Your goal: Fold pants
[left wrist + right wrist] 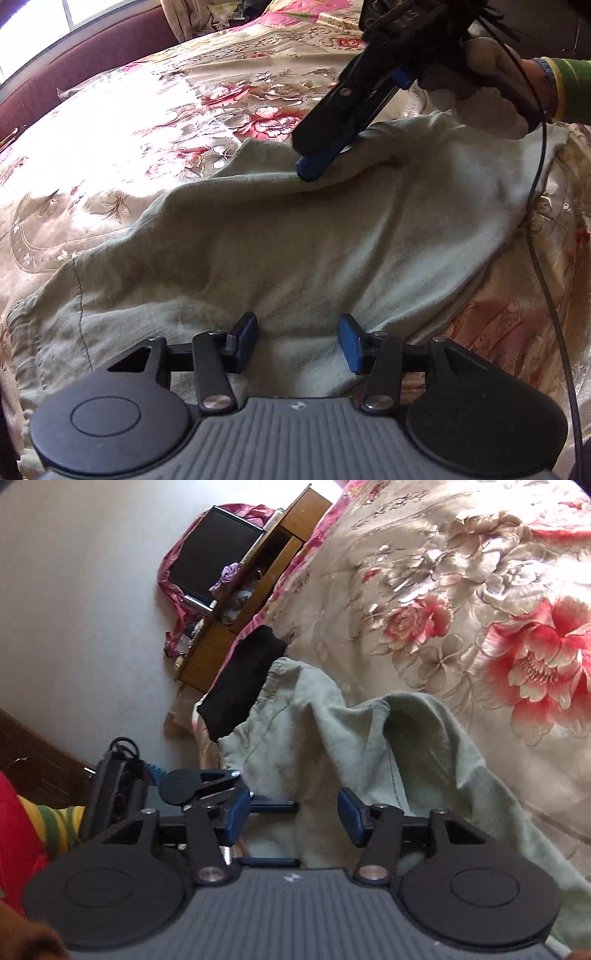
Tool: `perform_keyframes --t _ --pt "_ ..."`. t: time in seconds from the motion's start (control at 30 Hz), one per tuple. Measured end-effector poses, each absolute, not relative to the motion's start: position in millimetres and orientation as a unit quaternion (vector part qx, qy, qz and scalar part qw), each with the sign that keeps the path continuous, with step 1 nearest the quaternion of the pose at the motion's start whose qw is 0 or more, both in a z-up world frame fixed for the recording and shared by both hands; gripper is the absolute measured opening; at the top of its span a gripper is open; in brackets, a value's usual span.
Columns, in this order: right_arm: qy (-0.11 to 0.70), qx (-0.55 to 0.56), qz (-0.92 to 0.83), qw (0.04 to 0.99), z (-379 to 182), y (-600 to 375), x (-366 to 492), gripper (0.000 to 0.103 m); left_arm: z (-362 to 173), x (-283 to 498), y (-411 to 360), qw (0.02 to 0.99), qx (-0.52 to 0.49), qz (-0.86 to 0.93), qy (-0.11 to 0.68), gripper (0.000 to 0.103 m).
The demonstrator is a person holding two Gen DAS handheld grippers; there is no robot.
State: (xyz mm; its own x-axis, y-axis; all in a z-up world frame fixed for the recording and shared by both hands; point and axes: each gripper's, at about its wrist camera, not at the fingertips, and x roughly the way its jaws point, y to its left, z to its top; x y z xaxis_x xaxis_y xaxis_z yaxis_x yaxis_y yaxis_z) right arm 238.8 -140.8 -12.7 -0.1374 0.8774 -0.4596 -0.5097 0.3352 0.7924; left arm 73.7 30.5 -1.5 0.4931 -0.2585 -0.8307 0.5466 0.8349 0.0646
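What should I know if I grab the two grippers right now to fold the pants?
Left gripper: open, over the near part of the pants, gripping nothing.
Right gripper: open, tips at the pants' raised far fold; no cloth seen between its pads.
Pants: rumpled on the flowered bedspread.
Done: no neat fold yet.
Left: smooth them, then fold them.

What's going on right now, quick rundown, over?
Left gripper open over pants, gripping nothing. Right gripper open, tips at the far fold. Pants rumpled on bedspread. Nothing in the way.
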Motion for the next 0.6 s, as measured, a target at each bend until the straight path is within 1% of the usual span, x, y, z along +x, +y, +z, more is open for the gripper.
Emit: perform_keyframes --t 0.07,0.13,0.2,0.23,0.27,0.4,0.43,0.53,0.6 --pt "0.521 0.188 0.532 0.641 -22 -139 249 0.055 -3 73 32 0.851 0.159 -0.237 0.44 0.062" --pt "0.53 0.187 0.502 0.658 -30 -138 261 0.054 -4 72 32 0.853 0.159 -0.237 0.437 0.062" --pt "0.524 0.203 0.471 0.68 -36 -151 275 0.043 -3 69 32 0.856 0.163 -0.237 0.43 0.062" --pt "0.522 0.215 0.445 0.695 -35 -160 282 0.04 -3 64 32 0.857 0.163 -0.236 0.427 0.063" --pt "0.512 0.23 0.419 0.714 -32 -172 286 0.044 -3 62 32 0.859 0.161 -0.236 0.425 0.063" --pt "0.472 0.247 0.413 0.739 -3 -205 271 0.046 -2 58 34 0.864 0.15 -0.232 0.421 0.063" --pt "0.468 0.247 0.414 0.741 2 -211 262 0.049 -2 57 35 0.864 0.148 -0.232 0.421 0.063" --pt "0.478 0.241 0.406 0.741 4 -227 229 0.05 -2 58 37 0.865 0.146 -0.232 0.42 0.063" --pt "0.501 0.235 0.362 0.75 -12 -244 212 0.049 -2 57 37 0.865 0.151 -0.231 0.419 0.064"
